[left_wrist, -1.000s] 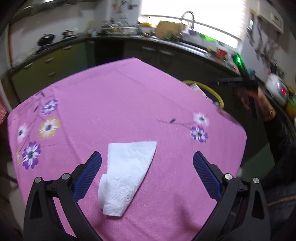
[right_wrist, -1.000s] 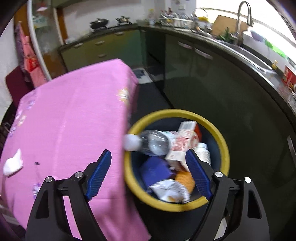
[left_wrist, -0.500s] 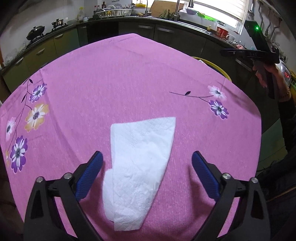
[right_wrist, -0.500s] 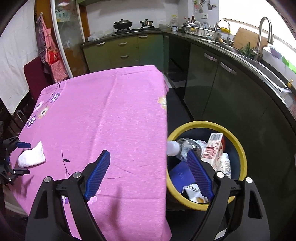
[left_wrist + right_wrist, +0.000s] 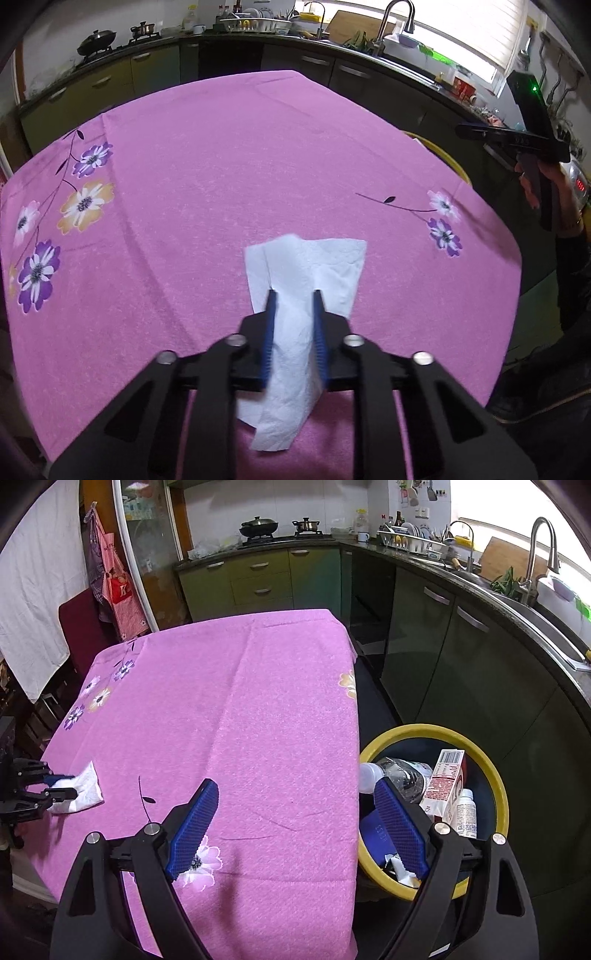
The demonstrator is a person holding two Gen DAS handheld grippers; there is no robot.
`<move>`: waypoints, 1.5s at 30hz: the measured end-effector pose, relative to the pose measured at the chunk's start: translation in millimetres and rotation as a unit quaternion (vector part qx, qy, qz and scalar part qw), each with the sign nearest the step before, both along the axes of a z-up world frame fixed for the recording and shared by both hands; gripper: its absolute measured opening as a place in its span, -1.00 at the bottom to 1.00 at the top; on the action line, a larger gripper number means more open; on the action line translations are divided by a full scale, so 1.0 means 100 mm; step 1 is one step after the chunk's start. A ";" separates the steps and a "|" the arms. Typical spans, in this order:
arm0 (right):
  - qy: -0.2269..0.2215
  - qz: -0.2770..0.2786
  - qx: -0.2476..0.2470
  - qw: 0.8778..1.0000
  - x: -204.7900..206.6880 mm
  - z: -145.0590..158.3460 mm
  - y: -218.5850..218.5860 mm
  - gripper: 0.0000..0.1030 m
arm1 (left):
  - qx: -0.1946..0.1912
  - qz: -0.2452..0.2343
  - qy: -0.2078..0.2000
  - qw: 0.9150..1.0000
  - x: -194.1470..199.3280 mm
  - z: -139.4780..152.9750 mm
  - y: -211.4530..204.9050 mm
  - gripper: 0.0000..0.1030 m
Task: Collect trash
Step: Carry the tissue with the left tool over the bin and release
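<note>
- Left gripper (image 5: 294, 299) pinches the white tissue (image 5: 295, 325) at its bunched middle, on the pink tablecloth (image 5: 221, 166)
- Soft, light, tears easily
- Right gripper (image 5: 295, 823) gapes wide, empty, near the bin (image 5: 491, 775)

Table under pink floral tablecloth (image 5: 229, 155) carries 1 white tissue (image 5: 295, 295).

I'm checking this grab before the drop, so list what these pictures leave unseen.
- Left wrist view: the napkin between the left tongs; their black frame covers its near part.
- Left wrist view: the bin; only a yellow sliver of rim shows past the table.
- Right wrist view: the bin's bottom; a bottle, a carton and the right tongs cover it.
</note>
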State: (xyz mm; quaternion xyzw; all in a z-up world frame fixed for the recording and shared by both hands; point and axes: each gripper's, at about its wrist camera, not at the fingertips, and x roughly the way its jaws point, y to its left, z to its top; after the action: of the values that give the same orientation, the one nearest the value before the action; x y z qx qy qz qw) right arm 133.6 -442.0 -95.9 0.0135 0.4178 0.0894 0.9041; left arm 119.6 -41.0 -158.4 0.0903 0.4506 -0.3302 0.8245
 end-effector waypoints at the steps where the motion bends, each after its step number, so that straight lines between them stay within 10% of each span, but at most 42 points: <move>1: -0.002 -0.001 0.001 1.000 -0.01 0.01 -0.01 0.66 | 0.000 -0.002 -0.002 1.000 -0.01 0.01 -0.01 -0.85; 18: -0.031 -0.037 0.013 0.999 -0.30 0.16 -0.30 0.66 | -0.056 -0.091 -0.028 0.994 -0.03 0.76 -0.69 -0.95; 30: -0.043 -0.168 0.022 0.985 -1.04 0.22 -1.38 0.67 | -0.047 -0.255 -0.046 0.965 0.36 1.12 -2.68 -0.95; 37: -0.039 -0.204 0.046 0.977 -1.30 0.09 -1.77 0.67 | -0.038 -0.306 -0.040 0.951 0.51 0.91 -3.89 -0.94; 45: -0.030 -0.215 0.066 0.974 -1.35 -0.05 -1.98 0.67 | 0.025 -0.295 -0.010 0.955 0.80 0.34 -4.72 -0.94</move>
State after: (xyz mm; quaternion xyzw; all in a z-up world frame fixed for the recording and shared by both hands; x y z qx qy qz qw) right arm -1.5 -639.7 -100.9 0.1595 0.3713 -0.0793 0.9112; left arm 199.6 -513.1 -124.8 0.2431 0.4039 -0.5463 0.6924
